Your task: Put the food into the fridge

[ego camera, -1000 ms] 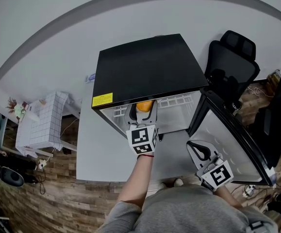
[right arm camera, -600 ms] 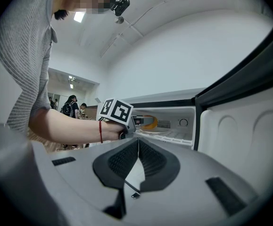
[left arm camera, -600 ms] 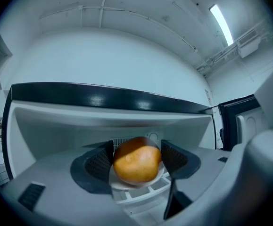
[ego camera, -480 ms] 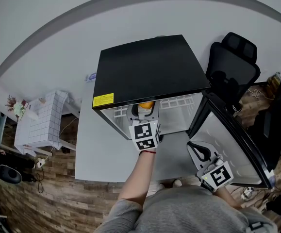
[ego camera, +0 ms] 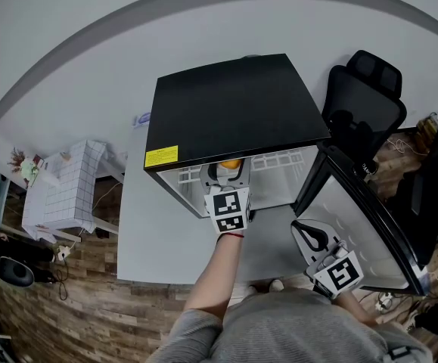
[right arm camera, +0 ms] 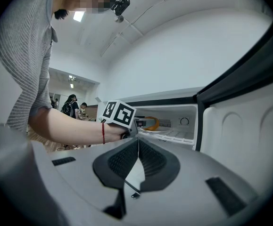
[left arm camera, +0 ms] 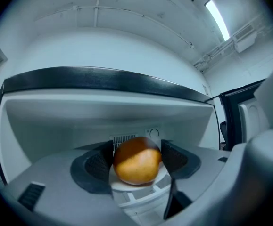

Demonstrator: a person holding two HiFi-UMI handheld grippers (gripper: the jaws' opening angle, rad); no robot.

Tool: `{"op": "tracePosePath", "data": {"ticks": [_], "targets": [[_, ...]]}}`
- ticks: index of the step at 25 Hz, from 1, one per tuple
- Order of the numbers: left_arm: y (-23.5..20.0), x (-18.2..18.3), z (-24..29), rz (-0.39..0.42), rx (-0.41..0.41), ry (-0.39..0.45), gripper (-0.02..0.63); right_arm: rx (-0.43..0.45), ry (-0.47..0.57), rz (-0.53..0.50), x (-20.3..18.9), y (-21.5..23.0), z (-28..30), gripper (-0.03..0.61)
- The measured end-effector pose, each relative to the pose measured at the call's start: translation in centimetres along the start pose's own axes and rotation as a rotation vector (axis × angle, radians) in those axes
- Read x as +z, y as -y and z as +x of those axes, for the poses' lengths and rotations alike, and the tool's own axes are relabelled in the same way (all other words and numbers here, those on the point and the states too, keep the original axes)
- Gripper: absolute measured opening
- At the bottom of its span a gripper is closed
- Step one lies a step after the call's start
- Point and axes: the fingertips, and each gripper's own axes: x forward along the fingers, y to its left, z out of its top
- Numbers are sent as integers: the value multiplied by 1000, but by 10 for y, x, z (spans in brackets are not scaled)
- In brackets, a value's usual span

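Note:
A small black fridge (ego camera: 230, 108) stands on a grey table with its door (ego camera: 366, 218) swung open to the right. My left gripper (ego camera: 227, 169) reaches into the fridge's upper part, shut on an orange-yellow fruit (left arm camera: 136, 160) held between its dark pads (left arm camera: 95, 166). The fruit (ego camera: 228, 163) shows just under the fridge's top edge, over a white wire shelf (left arm camera: 141, 194). My right gripper (ego camera: 309, 234) hangs in front of the open door, shut with nothing in it; its pads (right arm camera: 150, 157) meet. In the right gripper view the left gripper (right arm camera: 141, 123) sits at the fridge mouth.
A black office chair (ego camera: 362, 97) stands behind the fridge door. A white gridded box (ego camera: 71, 187) sits to the left on the wooden floor. The fridge's back wall has a vent and a round dial (left arm camera: 154, 133). People stand far off in the right gripper view.
My left gripper has pushed the fruit a little deeper into the fridge. The right gripper has barely moved.

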Motion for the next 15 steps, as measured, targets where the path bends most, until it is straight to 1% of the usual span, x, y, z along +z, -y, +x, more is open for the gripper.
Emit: {"op": "tracePosePath", "data": {"ticks": [2,5,8,11,15], "targets": [[2,3,-1,24,-3,15,328,7,-2,-12,-1,0,6,12],[3,4,-2,36,-3,22,328,-1,7,-22,0,6,21,12],[3,3,-1,46,1,24,328,-38,29,-4,3,18,41,12],[4,2,-1,61,2,22,328,-75,37,-14,2,26,58,12],[7,0,0,102,12,19,328,-102,43,-7,2,30,67,12]]}}
